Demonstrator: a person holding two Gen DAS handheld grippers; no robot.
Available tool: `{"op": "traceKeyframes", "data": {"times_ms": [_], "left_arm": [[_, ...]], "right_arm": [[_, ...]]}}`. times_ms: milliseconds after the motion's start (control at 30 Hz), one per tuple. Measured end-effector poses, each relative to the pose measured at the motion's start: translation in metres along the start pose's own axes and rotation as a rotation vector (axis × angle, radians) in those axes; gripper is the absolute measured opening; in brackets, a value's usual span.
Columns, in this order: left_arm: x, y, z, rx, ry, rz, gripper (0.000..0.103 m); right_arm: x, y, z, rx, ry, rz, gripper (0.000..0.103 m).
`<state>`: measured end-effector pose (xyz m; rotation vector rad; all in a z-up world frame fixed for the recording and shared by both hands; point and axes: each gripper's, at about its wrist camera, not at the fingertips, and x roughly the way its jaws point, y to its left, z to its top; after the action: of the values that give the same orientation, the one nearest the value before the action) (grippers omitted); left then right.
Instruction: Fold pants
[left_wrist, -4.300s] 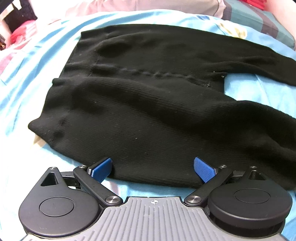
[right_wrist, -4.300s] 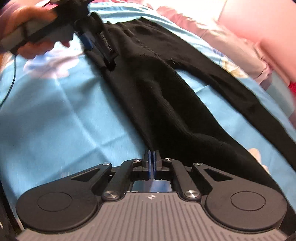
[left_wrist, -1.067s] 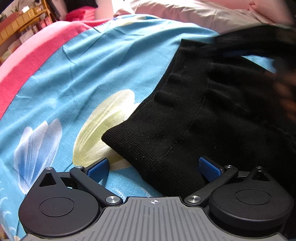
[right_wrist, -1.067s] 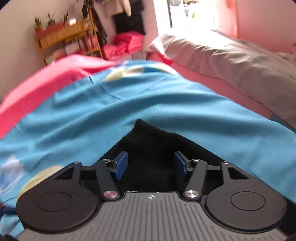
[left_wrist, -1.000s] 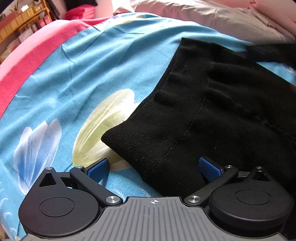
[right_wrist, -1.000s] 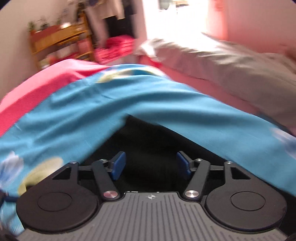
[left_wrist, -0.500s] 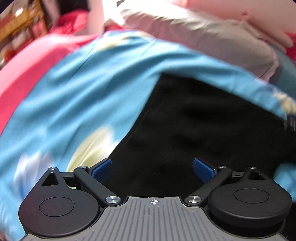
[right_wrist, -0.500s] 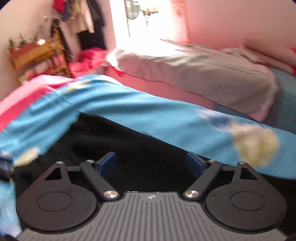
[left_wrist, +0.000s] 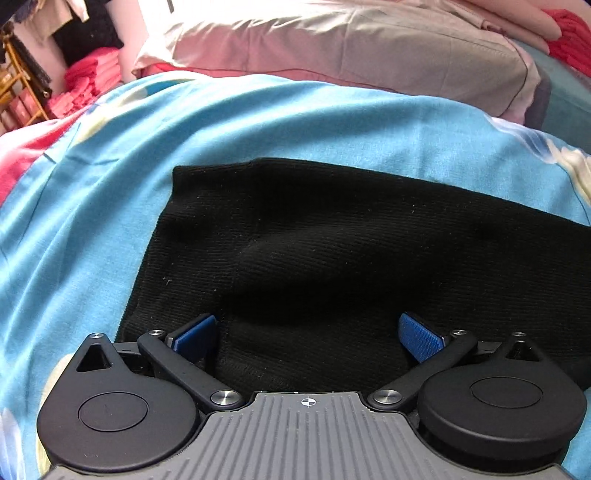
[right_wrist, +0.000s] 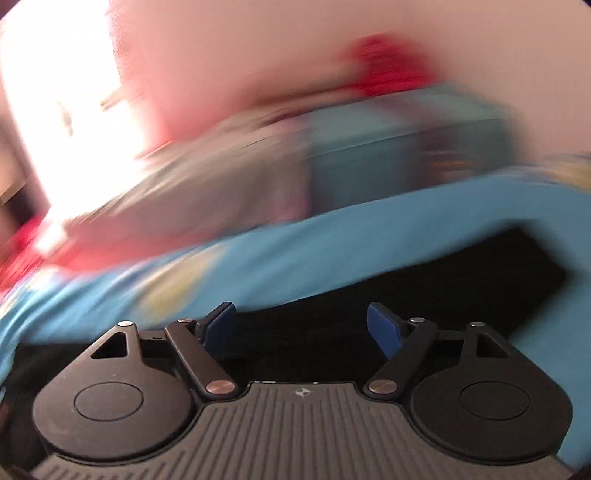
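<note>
1. Bedspread (left_wrist: 258, 122), blue with pale flowers, is covering the bed; grey pillow (left_wrist: 351, 44) is lying past the far edge of the pants.
2. Pants (left_wrist: 332, 240), black knit, are lying flat on the bedspread as one long band, apparently already folded leg over leg.
3. Left gripper (left_wrist: 306, 332) is hovering over the near part of the pants, released, with cloth under the gap but nothing pinched.
4. Right gripper (right_wrist: 301, 325) is sweeping along the pants in a blurred view; its jaws have just been opening and are gripping nothing.
5. Judging by this, the lengthwise fold is done; next each gripper needs to pinch an edge at one end and carry it across to halve the length.
</note>
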<state>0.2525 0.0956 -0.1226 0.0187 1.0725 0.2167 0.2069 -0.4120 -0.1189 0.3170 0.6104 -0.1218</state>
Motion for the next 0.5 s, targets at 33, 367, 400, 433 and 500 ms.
{"op": "traceKeyframes", "data": {"times_ms": [33,367,400,433,500], "left_arm": [[0.001,-0.003,0.002,-0.002,0.003,0.01,0.103],[-0.002,-0.01,-0.003,-0.025,-0.016,0.042,0.103],[-0.002,-0.011,-0.003,-0.026,-0.016,0.045,0.103],[-0.003,-0.012,-0.003,-0.024,-0.017,0.049,0.103],[-0.003,-0.014,-0.002,-0.023,-0.012,0.056,0.103]], "right_arm": [[0.001,-0.022,0.004,0.058,-0.019,-0.123,0.088],[0.037,-0.101,0.026,0.114,0.013,-0.254,0.011],[0.035,-0.116,0.029,0.185,0.011,-0.271,0.005],[0.035,-0.132,0.031,0.248,0.016,-0.315,0.005],[0.033,-0.143,0.03,0.286,0.038,-0.332,0.012]]}}
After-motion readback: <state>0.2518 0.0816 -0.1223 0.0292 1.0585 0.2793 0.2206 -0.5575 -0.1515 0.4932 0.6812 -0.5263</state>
